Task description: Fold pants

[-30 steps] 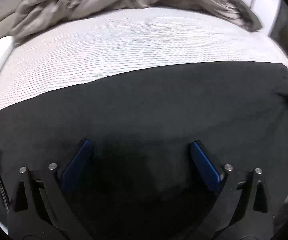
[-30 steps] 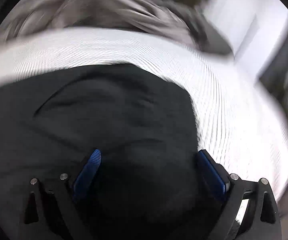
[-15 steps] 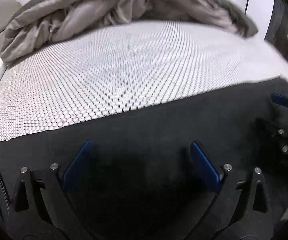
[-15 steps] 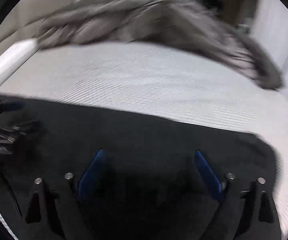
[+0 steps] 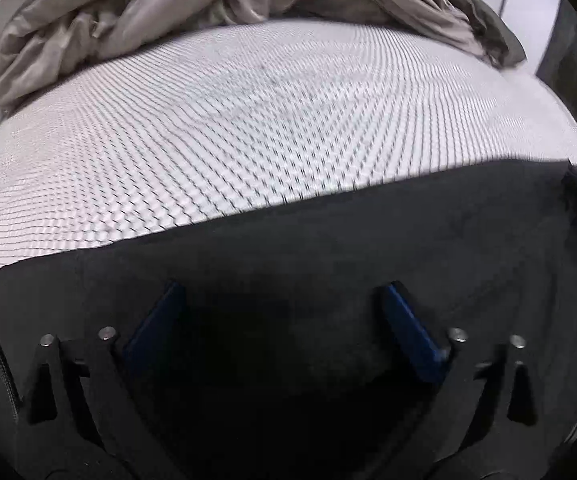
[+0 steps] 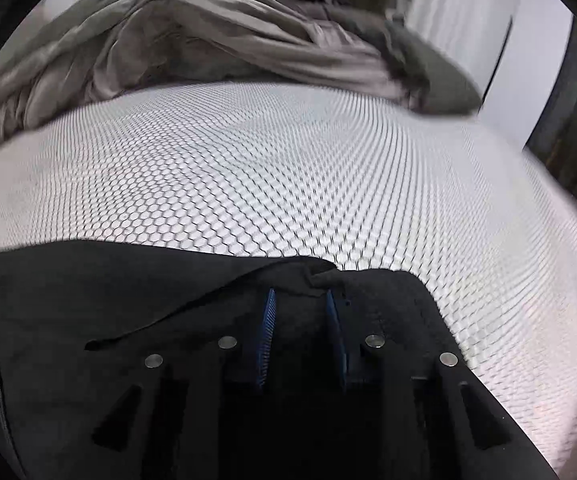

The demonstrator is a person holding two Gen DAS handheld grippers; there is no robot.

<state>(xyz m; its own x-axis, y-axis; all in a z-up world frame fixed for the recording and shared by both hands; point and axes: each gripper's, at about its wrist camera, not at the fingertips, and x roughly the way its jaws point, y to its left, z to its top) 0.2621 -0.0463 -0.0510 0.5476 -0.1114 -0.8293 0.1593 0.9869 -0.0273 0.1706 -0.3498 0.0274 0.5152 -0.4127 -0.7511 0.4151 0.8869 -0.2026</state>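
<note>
Black pants (image 6: 128, 300) bunched between right tool (image 6: 300, 304)

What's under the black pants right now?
The black pants lie on the white honeycomb-patterned mattress, bare beyond their far edge. Whatever is directly beneath them is covered.

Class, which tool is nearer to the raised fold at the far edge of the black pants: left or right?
Right. The right tool is closing with the raised fold between its tips; the left tool, also closing, hovers over flat black pants, away from it.
</note>
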